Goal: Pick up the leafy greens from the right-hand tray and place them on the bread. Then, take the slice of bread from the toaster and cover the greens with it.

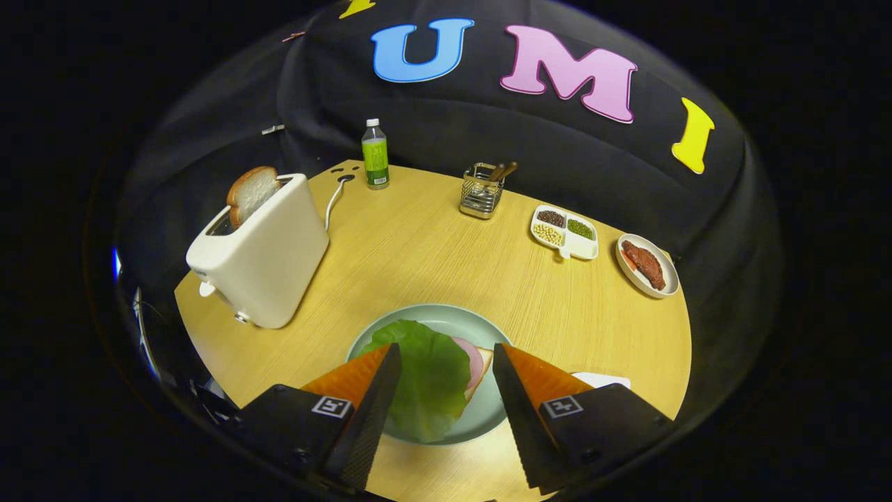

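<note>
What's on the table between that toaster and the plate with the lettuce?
Nothing: in the gripper view, bare wooden table separates the toaster from the plate. The gripper hangs open over the lettuce.

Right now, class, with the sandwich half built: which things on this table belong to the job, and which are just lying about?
Part of the job:
- green lettuce leaf, on the ham and bread, between the fingers
- pale green round plate
- white toaster
- bread slice in its slot
- open gripper

Lying about:
- green-labelled plastic bottle
- wire utensil holder
- white divided dish of beans
- white plate of meat
</note>
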A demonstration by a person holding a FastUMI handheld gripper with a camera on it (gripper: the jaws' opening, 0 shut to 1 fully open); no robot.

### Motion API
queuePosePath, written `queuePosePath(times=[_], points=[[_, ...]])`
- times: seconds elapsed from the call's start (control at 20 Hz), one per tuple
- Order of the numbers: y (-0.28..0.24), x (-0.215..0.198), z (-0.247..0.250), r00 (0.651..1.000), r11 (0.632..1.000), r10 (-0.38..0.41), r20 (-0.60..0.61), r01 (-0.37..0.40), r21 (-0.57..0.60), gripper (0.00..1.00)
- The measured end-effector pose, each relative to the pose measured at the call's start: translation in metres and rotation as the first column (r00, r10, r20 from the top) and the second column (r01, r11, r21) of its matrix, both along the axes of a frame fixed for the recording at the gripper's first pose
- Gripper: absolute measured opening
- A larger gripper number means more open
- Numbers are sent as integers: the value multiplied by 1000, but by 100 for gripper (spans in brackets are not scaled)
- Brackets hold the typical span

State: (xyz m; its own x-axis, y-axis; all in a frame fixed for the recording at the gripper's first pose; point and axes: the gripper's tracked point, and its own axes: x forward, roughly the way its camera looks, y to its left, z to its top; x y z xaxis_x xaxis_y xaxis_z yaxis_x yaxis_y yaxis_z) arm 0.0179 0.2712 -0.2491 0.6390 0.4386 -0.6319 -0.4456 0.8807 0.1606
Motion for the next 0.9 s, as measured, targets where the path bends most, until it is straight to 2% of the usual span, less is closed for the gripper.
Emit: queuePosePath(times=[0.25, 0.45, 0.65, 0.9], points=[[-3, -8, 17, 1000, 1000, -2, 30, 1, 28, 90], [6, -13, 68, 994, 992, -4, 105, -10, 128, 90], [26, -14, 131, 977, 981, 19, 212, -59, 182, 89], [82, -19, 192, 950, 959, 80, 301, -155, 235, 89]])
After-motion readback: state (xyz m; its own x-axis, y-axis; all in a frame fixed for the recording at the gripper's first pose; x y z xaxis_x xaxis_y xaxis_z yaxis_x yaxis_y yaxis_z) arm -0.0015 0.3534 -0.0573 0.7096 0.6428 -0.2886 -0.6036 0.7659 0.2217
